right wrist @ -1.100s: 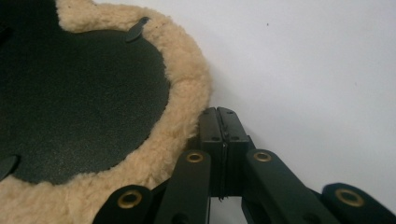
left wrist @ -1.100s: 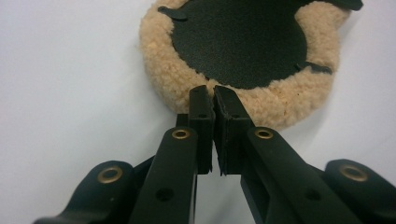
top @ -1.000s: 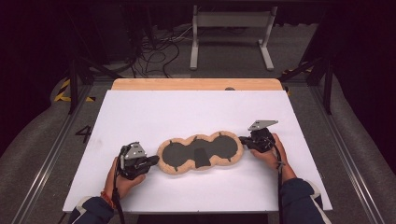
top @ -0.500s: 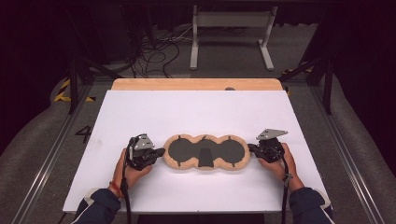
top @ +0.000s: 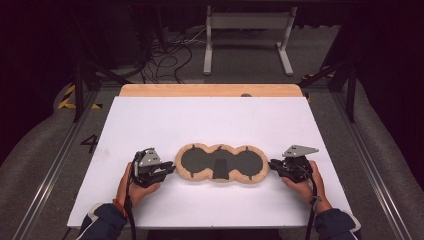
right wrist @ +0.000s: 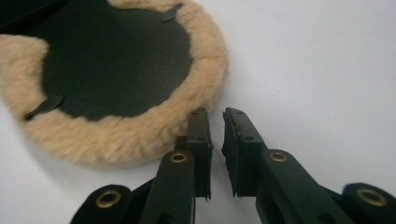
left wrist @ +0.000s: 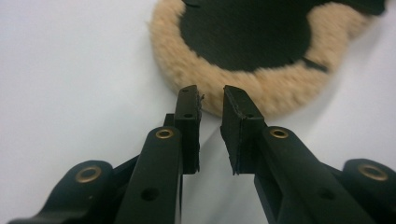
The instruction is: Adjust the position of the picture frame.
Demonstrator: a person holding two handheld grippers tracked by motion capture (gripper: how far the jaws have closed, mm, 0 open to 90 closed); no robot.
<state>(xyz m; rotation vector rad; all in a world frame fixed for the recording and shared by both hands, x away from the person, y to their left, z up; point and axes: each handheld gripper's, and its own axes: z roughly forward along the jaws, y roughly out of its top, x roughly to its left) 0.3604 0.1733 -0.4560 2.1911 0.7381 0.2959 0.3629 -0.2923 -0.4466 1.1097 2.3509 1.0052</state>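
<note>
While the fleece pad (top: 220,163) lies flat on the near middle of the white desk (top: 210,120), the left gripper (top: 167,170) and right gripper (top: 274,166) flank its ends (seemingly just clear), jaws narrowly parted after opening, holding nothing.

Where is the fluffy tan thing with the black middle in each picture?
High view: the tan fleece pad with three black round patches lies low in the middle, on the white table.
Left gripper view: its fluffy end sits at the top, just past the claw tips.
Right gripper view: its other end is upper left.
Shared landmark: the fluffy tan rim.
</note>
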